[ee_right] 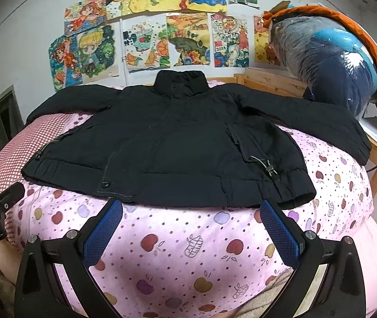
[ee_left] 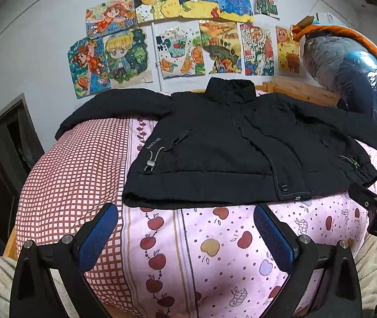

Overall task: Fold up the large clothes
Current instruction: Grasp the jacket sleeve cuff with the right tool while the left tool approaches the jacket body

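- Black jacket lies front-up on the bed, both sleeves spread out to the sides, collar toward the wall, hem toward the cameras.
- Bed cover is pink with an apple print; a red checked sheet lies on the left.
- Left gripper: jaws wide apart, holding nothing, just short of the hem.
- Right gripper: jaws wide apart, empty, tips near the hem's right half.
- Drawings are taped on the wall behind.

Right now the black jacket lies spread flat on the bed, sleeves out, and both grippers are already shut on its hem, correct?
Not quite. The jacket lies spread on the bed, sleeves out, but both wrist views show the left gripper and right gripper open, short of the hem.
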Demonstrator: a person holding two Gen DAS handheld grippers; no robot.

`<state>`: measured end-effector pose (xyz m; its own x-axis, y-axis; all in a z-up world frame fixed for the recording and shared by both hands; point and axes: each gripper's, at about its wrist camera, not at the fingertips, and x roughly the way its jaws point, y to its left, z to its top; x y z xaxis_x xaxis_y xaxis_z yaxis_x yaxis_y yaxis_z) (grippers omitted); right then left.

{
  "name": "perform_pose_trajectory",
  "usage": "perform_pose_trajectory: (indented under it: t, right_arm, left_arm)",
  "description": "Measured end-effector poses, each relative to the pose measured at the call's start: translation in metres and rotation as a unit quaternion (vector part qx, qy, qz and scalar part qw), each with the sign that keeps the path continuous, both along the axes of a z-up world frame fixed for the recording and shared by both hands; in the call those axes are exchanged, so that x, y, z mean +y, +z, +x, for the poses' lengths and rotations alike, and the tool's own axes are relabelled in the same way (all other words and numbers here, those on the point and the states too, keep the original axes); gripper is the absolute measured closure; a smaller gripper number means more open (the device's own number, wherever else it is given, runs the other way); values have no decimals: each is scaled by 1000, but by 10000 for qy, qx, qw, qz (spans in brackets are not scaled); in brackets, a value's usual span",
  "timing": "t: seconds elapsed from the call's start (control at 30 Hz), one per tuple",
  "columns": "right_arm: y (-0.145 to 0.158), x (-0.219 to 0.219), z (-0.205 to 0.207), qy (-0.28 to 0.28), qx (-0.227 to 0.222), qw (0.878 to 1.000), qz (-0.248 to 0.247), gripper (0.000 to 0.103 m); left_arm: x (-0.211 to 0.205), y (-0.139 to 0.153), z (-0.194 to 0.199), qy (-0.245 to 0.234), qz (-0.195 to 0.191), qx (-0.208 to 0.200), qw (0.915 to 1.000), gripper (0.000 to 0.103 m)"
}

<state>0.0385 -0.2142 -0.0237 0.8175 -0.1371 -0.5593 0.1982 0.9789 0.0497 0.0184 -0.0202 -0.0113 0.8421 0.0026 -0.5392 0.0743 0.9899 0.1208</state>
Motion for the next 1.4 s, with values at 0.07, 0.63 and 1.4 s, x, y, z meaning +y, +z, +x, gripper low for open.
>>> perform_pose_trajectory:
  t: [0.07, 0.63, 1.4]
  right_arm:
    - [-2, -5, 4, -73, 38, 9999, 86, 1]
    - [0, -111, 60, -1078, -180, 9930, 445, 1]
    - [-80, -314, 78, -2703, -1444, 9025, 3026, 1]
  left_arm:
    - [-1, 1, 7, -41, 13, 81, 10000, 0]
    - [-57, 13, 89, -735, 418, 590, 9947, 0]
    - [-222, -5, 319, -1442, 189, 1454, 9786, 0]
